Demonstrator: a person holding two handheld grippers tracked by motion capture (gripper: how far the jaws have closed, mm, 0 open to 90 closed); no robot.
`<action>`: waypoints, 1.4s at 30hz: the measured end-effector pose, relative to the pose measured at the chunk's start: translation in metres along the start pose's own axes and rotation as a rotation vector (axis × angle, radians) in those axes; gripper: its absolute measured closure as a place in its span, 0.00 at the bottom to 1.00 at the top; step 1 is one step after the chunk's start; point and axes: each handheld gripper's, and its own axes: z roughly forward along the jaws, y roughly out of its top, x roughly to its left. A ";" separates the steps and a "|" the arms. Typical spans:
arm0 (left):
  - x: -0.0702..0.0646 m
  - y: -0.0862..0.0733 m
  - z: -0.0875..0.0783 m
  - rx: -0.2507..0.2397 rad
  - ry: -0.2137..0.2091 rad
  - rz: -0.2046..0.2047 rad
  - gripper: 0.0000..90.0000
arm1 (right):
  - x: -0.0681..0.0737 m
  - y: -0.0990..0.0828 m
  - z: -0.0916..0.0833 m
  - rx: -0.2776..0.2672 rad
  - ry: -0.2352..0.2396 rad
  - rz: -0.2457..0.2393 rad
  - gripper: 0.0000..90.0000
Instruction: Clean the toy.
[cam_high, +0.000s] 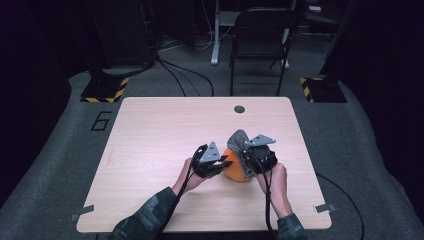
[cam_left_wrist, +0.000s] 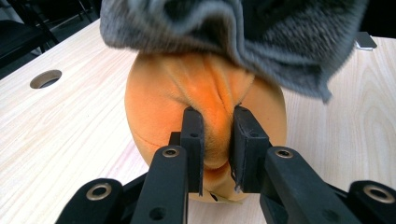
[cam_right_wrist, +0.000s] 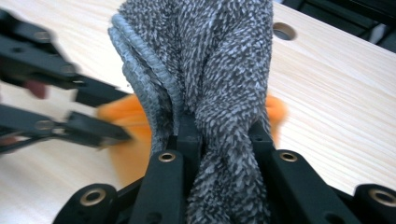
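Observation:
An orange plush ball (cam_high: 235, 169) rests on the light wooden table (cam_high: 165, 130), near the front middle. A grey fuzzy cloth (cam_high: 239, 142) is draped over its top and right side. My left gripper (cam_high: 226, 162) comes in from the left and is shut on a pinched fold of the orange plush (cam_left_wrist: 215, 135). My right gripper (cam_high: 250, 159) sits at the ball's right and is shut on a bunched part of the grey cloth (cam_right_wrist: 219, 84). In the right gripper view the left gripper (cam_right_wrist: 100, 114) appears blurred at the left, against the orange plush (cam_right_wrist: 126, 135).
A round cable hole (cam_high: 239, 109) lies in the table's far middle. A dark chair (cam_high: 260, 35) and a desk leg stand on the floor beyond the table. Two metal clips (cam_high: 324, 207) sit at the front corners. The table's left and far parts are bare.

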 end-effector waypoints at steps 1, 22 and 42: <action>0.000 0.000 0.000 0.001 0.001 0.001 0.85 | -0.002 0.000 0.000 -0.001 -0.013 0.000 0.82; 0.000 -0.001 0.000 0.007 0.005 0.007 0.86 | 0.021 0.003 -0.003 -0.022 0.118 -0.029 0.82; 0.003 -0.004 -0.001 -0.001 0.014 -0.020 0.86 | 0.012 -0.001 0.008 -0.019 -0.016 -0.061 0.82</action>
